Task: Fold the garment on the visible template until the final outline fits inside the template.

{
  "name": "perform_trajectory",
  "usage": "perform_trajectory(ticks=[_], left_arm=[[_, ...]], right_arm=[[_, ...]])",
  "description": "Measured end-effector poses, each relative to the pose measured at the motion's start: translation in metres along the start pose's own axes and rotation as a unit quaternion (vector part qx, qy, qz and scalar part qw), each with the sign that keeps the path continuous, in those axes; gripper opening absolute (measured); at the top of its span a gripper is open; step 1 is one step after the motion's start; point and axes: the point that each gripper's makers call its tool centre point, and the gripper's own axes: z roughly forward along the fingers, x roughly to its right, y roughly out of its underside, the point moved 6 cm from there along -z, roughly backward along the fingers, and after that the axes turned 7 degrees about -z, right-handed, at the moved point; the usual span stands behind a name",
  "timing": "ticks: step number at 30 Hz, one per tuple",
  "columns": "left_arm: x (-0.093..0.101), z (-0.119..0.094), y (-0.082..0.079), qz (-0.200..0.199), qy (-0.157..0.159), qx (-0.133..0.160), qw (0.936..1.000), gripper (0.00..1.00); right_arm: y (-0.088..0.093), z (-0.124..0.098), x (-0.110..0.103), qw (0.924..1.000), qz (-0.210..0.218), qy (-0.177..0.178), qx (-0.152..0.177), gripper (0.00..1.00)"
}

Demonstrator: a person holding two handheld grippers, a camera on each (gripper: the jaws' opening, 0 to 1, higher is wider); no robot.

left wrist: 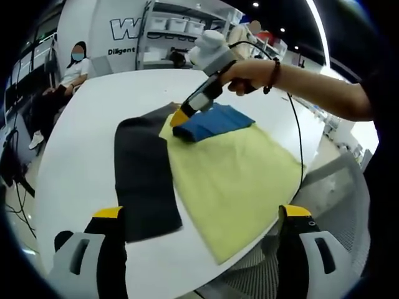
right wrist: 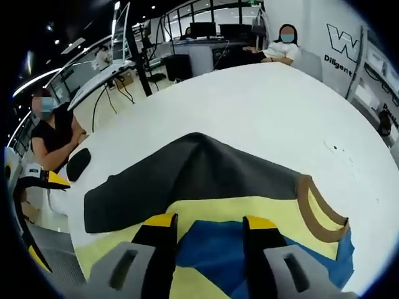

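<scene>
The garment lies on the white table (left wrist: 81,156): a broad yellow part (left wrist: 237,180), a blue part (left wrist: 215,121) folded at its far end, and a dark grey panel (left wrist: 143,180) along its left side. In the right gripper view the same grey panel (right wrist: 206,174) has a raised crease, and a brown collar (right wrist: 318,208) sits beside the blue cloth (right wrist: 209,249). My right gripper (left wrist: 179,118), held by a hand, rests its tips on the blue edge. Its jaws (right wrist: 210,224) stand narrowly apart over the blue cloth. My left gripper (left wrist: 202,215) is wide open above the near edge.
The round table's edge (left wrist: 249,261) runs just below the yellow cloth, with a mesh chair (left wrist: 349,187) beyond it. A cable (left wrist: 296,124) trails across the right side. People sit at the far side (right wrist: 283,47) and at the left (right wrist: 53,134). Shelves (left wrist: 174,28) stand behind.
</scene>
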Motion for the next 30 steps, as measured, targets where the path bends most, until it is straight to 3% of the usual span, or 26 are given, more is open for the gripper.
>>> perform_trajectory(ticks=[6, 9, 16, 22, 26, 30], left_arm=[[-0.003, 0.001, 0.003, -0.007, -0.004, 0.000, 1.0000, 0.97], [-0.005, 0.001, 0.003, -0.011, -0.006, 0.000, 0.9999, 0.97], [-0.006, 0.001, 0.004, -0.013, -0.006, -0.003, 0.9999, 0.97], [-0.006, 0.003, 0.004, -0.011, -0.004, -0.004, 0.9999, 0.96], [-0.006, 0.004, 0.003, -0.011, -0.003, -0.004, 0.9999, 0.96], [-0.006, 0.005, 0.002, -0.009, -0.003, -0.006, 0.9999, 0.96]], right_arm=[[0.009, 0.010, -0.002, 0.9990, -0.021, -0.014, -0.038, 0.29], [0.016, 0.009, -0.003, 0.9986, -0.020, -0.015, -0.047, 0.28], [0.025, 0.011, -0.001, 0.9978, -0.017, -0.017, -0.062, 0.17], [0.026, 0.010, 0.000, 0.9982, -0.010, -0.014, -0.057, 0.00], [0.025, 0.008, 0.002, 0.9987, -0.003, -0.012, -0.050, 0.00], [0.019, 0.006, 0.003, 0.9989, 0.040, -0.011, -0.023, 0.00]])
